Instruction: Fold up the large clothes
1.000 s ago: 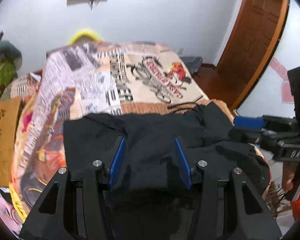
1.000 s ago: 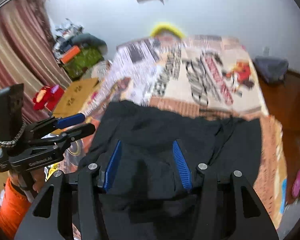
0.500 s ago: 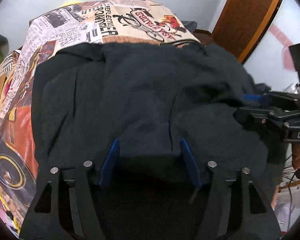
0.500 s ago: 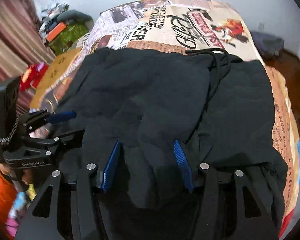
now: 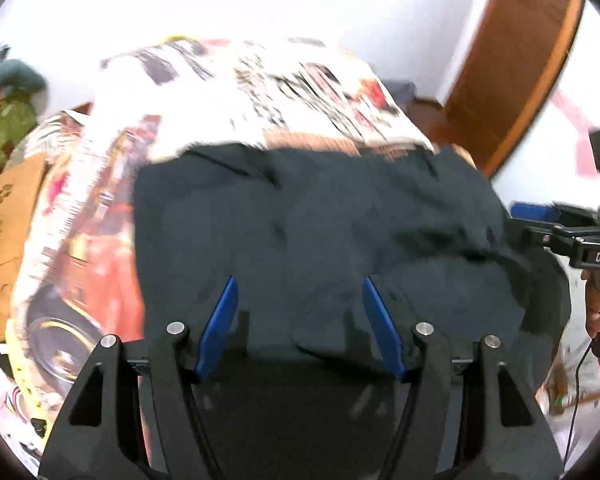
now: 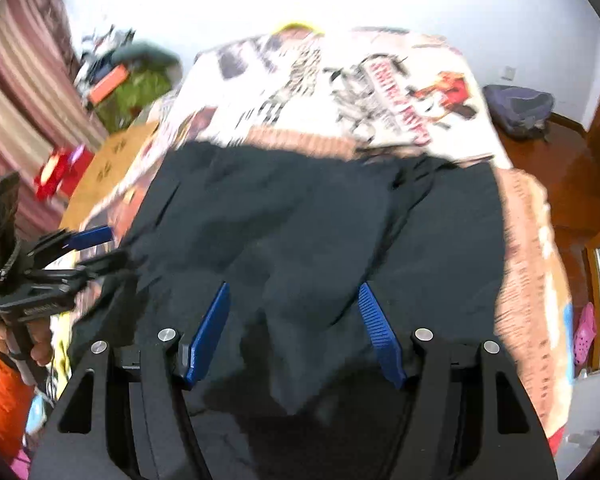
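Observation:
A large black garment [image 5: 320,220] lies spread over the near half of a bed with a newspaper-print cover [image 5: 260,92]; it also shows in the right wrist view [image 6: 320,220], with a drawstring near its far edge. My left gripper [image 5: 300,300] hangs open above the garment's near left part, its blue pads wide apart and nothing between them. My right gripper [image 6: 294,304] hangs open above the near right part, also holding nothing. Each gripper shows in the other's view: the right gripper [image 5: 540,220] at the right edge, the left gripper [image 6: 92,248] at the left.
A cardboard box [image 5: 4,208] stands left of the bed. A wooden door [image 5: 512,60] is at the right. A dark bag [image 6: 516,108] lies on the wooden floor beyond the bed. A striped curtain [image 6: 16,92] and clutter are at the far left.
Both grippers have lifted and tilted back up from close over the garment, so the far bed and wall show again. The jaws stay open. The frames are motion-blurred.

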### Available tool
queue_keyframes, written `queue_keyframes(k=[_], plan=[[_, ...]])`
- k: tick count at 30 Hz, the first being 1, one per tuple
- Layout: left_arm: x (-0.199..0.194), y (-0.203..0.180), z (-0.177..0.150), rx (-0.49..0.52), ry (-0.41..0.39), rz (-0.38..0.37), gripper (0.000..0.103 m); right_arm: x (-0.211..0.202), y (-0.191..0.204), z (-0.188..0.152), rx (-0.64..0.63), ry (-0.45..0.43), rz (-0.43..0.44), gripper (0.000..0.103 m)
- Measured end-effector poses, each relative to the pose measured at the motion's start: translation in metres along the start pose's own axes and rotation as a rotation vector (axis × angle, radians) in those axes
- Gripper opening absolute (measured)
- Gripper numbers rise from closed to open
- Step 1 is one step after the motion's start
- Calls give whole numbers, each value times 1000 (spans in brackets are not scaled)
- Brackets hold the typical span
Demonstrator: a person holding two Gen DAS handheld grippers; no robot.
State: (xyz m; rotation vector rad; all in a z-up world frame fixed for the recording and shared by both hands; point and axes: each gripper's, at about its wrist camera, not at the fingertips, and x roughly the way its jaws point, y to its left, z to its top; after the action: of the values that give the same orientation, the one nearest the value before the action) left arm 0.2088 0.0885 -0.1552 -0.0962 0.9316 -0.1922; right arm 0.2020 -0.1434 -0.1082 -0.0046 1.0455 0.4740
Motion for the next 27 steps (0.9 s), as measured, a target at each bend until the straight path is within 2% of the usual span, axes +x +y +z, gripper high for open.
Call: queue_keyframes(k=[6,10,11,15,17,21,27], plan=[[-13,67,24,-163,-50,66,64,-20,-52,22,115,-61,-64,63],[6,113,20,-296,8,54,64,-9,-83,23,179,-10,-62,63],[13,120,18,-323,27,40,64,-4,-90,21,199,5,-65,63],[54,145,-5,-456,142,-114,64,22,-123,13,297,104,-33,63],[71,154,-13,-504,183,-150,64,31,-134,11,330,140,-1,63],[93,160,-21,-574,199,-236,64,50,-142,9,335,185,63,63],[109,166,-12,-630,157,-333,63,67,-132,20,227,162,32,66]])
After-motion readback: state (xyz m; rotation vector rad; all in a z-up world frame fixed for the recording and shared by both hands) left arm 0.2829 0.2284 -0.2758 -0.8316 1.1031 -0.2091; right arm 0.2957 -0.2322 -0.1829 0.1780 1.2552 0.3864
